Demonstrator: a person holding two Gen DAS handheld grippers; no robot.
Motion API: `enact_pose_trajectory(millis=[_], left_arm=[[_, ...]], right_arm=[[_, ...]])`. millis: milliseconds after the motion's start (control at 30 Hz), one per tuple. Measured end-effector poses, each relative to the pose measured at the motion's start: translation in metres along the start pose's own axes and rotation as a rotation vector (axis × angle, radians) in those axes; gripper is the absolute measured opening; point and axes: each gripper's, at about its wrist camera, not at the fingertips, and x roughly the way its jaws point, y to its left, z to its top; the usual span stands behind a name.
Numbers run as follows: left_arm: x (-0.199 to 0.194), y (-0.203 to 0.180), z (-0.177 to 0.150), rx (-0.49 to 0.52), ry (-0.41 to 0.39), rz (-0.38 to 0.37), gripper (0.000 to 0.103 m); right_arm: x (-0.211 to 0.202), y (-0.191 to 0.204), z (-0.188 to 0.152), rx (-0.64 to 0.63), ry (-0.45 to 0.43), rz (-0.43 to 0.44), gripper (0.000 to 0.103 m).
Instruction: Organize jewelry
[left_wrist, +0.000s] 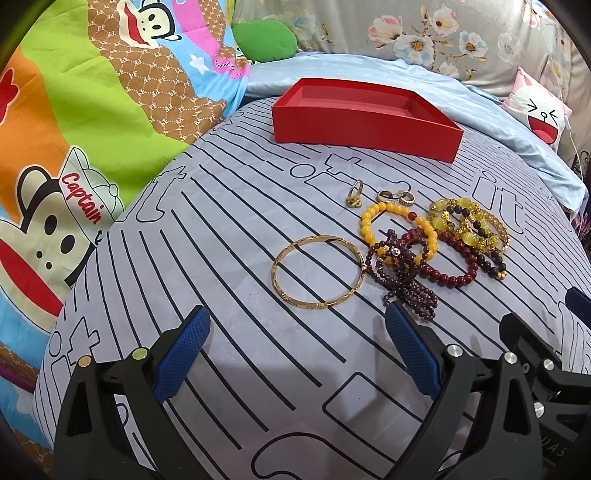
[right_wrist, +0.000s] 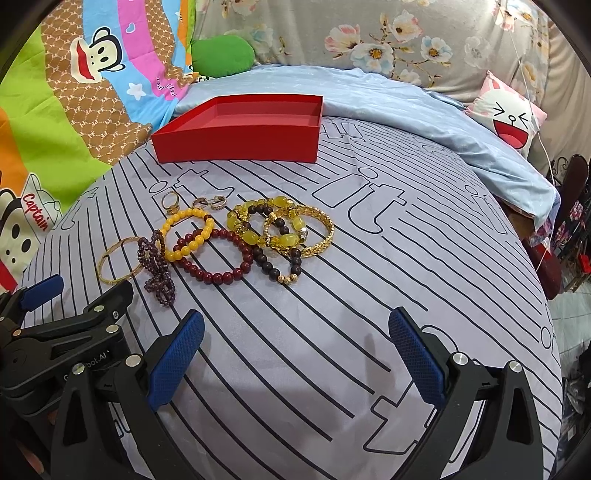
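Plain red box. Grey bedsheet with black stripes. Gold bangle; yellow bead bracelet; dark red bead bracelet; purple bead strand. Blue-padded black fingers. Floral grey cushion.

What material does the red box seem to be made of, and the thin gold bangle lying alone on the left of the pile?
Red box: probably cardboard with a matte paper finish; its thin, straight walls show sharp folded edges and no shine.
Thin gold bangle: looks like gold-coloured metal, polished; it keeps a rigid round shape and shows bright glints. Whether it is real gold or plated cannot be told.
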Motion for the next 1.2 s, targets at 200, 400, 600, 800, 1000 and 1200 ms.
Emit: enact_pose_trajectory(millis=[200,400,600,800,1000,1200], left_arm=[[-0.0004,0.0002,-0.0006,-0.003,0.002,-0.001,0.091],[-0.0005,0.0,-0.0004,-0.006,0.002,-0.001,0.091],[-0.0004,0.0002,-0.0004,-0.007,0.001,-0.001,0.091],[-0.0003,0.0003,-0.0006,-0.008,0.0,-0.002,0.091],[-0.0013,0.0001,0.0005,-0.011,-0.001,-0.003,0.091],[-0.0041,-0.0002,0.0048,-0.017,0.002,-0.007,0.091]], right_arm=[[0.0001,-0.0001,0.0002,0.0,0.0,0.0,0.097],[-0.0007,-0.0009,-0.0003,0.001,-0.002,0.0,0.097],[-0.0007,-0.0008,-0.0001,0.0,-0.002,0.001,0.097],[-0.0016,-0.0019,-0.0003,0.0,-0.004,0.0,0.097],[-0.0036,-0.0024,0.0024,0.004,-0.009,-0.001,0.097],[-0.0065,-0.0015,0.0063,0.004,-0.017,-0.004,0.097]])
